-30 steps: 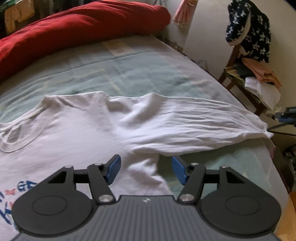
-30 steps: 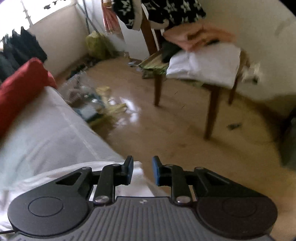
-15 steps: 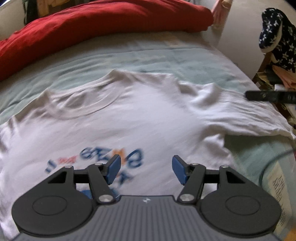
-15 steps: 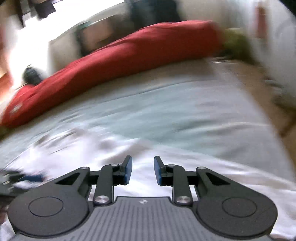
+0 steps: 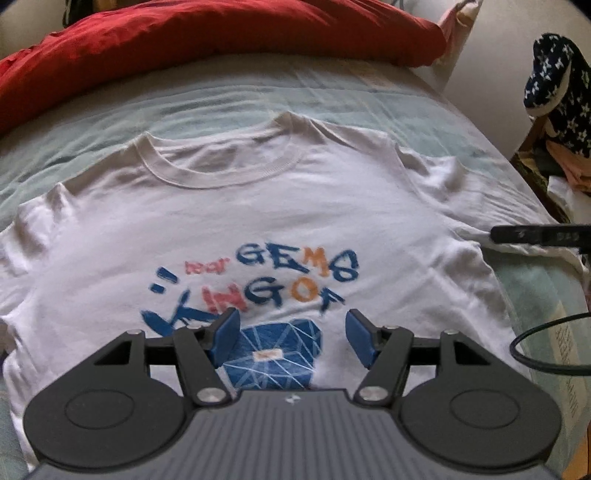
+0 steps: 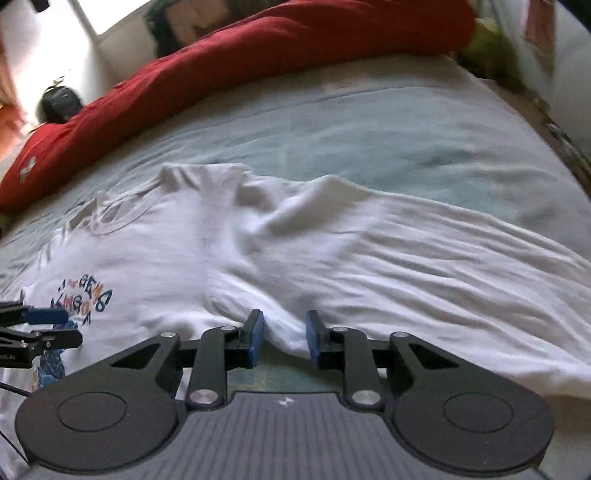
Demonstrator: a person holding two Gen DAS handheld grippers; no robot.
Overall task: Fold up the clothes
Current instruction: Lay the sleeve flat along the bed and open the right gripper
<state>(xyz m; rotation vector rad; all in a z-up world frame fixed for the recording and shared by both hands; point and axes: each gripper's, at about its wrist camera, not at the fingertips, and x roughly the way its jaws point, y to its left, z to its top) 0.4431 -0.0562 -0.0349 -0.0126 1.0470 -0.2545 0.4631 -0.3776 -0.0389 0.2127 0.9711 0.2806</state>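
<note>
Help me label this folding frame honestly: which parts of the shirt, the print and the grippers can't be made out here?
- White T-shirt hem: left wrist view, hidden behind the left gripper.
- Small pink word in the print: blurred, unreadable.
- Sleeve end: right wrist view, cut off by the edge; its lower edge lies between the right gripper pads, contact unclear.
- Left gripper in the right wrist view: cut off by the edge.

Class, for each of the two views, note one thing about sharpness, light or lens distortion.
Left wrist view: the white T-shirt print is readable though slightly soft, and the bed edge bows from the fisheye. Right wrist view: the window is blown out white, and the red duvet looks smeared.
</note>
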